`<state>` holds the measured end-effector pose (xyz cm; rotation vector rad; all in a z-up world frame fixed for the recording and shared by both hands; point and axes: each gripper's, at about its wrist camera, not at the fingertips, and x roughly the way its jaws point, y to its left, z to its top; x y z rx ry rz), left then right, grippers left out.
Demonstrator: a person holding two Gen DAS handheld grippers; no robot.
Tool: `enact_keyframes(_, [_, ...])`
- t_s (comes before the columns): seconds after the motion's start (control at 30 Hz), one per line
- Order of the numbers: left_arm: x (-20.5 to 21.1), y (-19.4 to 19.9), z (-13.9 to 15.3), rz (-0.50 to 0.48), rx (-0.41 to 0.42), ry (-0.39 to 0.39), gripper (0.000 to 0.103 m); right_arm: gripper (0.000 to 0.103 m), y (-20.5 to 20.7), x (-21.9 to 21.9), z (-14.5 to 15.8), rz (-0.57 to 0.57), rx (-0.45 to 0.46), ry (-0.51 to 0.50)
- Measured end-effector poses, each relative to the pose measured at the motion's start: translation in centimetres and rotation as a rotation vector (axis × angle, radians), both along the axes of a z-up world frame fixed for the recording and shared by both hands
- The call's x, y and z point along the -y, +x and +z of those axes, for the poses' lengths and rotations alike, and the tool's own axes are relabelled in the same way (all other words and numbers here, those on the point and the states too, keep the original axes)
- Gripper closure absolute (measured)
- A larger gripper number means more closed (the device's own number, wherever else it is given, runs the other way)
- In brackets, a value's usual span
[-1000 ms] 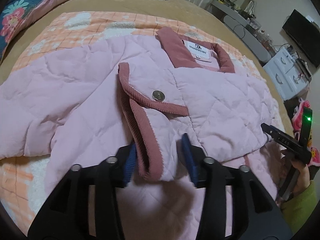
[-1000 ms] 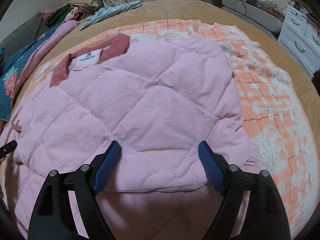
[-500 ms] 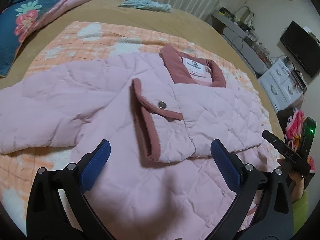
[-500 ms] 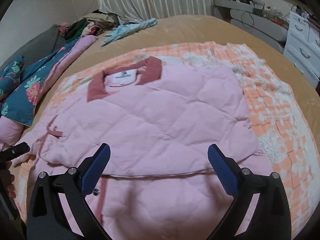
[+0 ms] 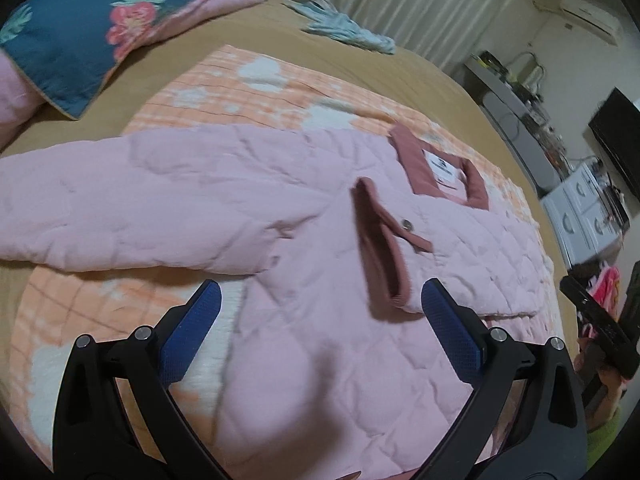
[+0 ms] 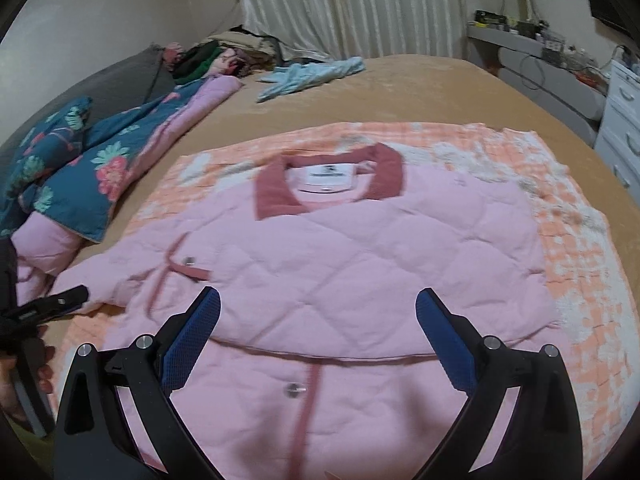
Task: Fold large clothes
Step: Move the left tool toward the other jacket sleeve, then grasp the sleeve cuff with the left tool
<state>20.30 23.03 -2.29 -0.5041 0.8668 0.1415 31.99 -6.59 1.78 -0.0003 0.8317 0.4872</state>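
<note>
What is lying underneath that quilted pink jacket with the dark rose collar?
The quilted pink jacket lies on an orange-and-white checked blanket, whose edges show around it, spread over a tan bedcover. The blanket's middle is hidden beneath the jacket.

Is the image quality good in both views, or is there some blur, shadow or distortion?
Left wrist view: the pink jacket looks slightly motion-blurred, a soft shadow lies near the left gripper, edges curve strongly. Right wrist view: jacket hem blurred, curtain bright, same fisheye bending.
</note>
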Motion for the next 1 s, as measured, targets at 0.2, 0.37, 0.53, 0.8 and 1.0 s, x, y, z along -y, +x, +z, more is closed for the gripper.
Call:
enact_keyframes(0.2, [-2.4,-1.6,0.1,0.056,-0.001,0.000,0.009,0.005,-1.3,-3.9,1.4,0.074,0.029,-0.013])
enact_keyframes(0.37, [-4.6,-2.9,-0.2,0.112,-0.008,-0.005,0.009,0.005,-2.0,-7.3,1.8,0.125,0.027,-0.008])
enact_keyframes(0.53, [-7.4,-4.3,-0.4,0.186,0.007,-0.033,0.009,0.005,-2.9,-10.9,1.9,0.184,0.035,-0.037])
enact_keyframes(0.8, [-10.2,-5.9,-0.5,0.270,0.013,-0.015,0.009,0.005,-4.0,-15.4,1.6,0.258,0.038,-0.064])
enact_keyframes(1.0, [-12.5,-6.6,-1.2,0.337,-0.001,-0.012,0.009,0.005,-4.8,-18.5,1.2,0.304,0.037,-0.079])
